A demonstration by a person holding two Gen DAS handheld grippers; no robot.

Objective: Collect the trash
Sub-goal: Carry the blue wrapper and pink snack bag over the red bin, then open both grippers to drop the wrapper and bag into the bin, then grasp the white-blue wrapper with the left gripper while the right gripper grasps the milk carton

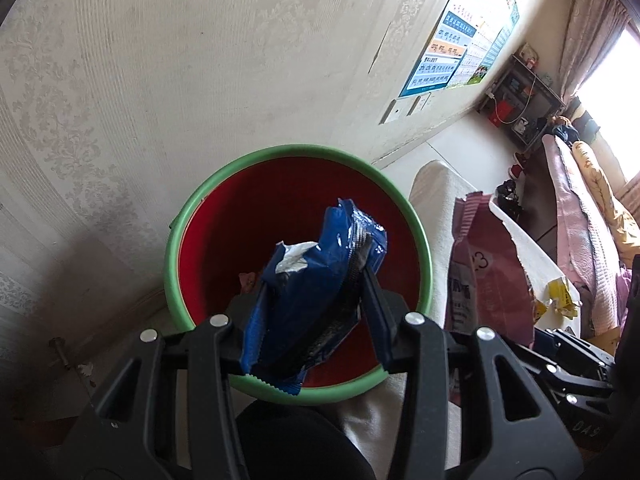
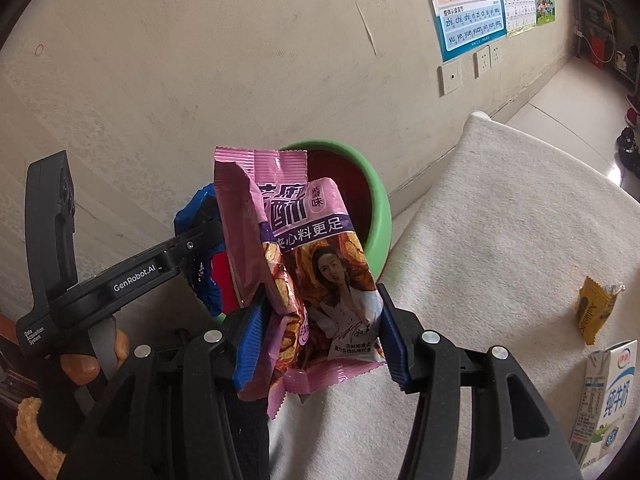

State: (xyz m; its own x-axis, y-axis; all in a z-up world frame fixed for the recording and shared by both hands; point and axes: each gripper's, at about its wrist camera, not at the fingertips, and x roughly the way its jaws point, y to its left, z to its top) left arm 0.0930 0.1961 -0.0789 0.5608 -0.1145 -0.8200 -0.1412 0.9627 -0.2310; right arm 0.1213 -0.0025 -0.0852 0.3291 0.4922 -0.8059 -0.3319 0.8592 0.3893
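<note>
A red bin with a green rim (image 1: 176, 248) stands against the wall; it also shows in the right wrist view (image 2: 380, 216). My left gripper (image 1: 316, 280) is shut on a crumpled blue wrapper (image 1: 320, 276) and holds it over the bin's mouth. The left gripper (image 2: 200, 240) and the blue wrapper (image 2: 188, 212) also show in the right wrist view. My right gripper (image 2: 320, 320) is shut on a pink snack bag (image 2: 304, 264), held just right of the bin above a white cloth surface. The pink bag also shows in the left wrist view (image 1: 488, 280).
A white cloth-covered surface (image 2: 500, 216) lies right of the bin. A yellow wrapper (image 2: 596, 308) and a milk carton (image 2: 604, 396) rest on it. Wall posters (image 2: 468, 4) and sockets (image 2: 484, 60) are behind. A shelf (image 1: 524, 100) and bedding (image 1: 580, 216) are far right.
</note>
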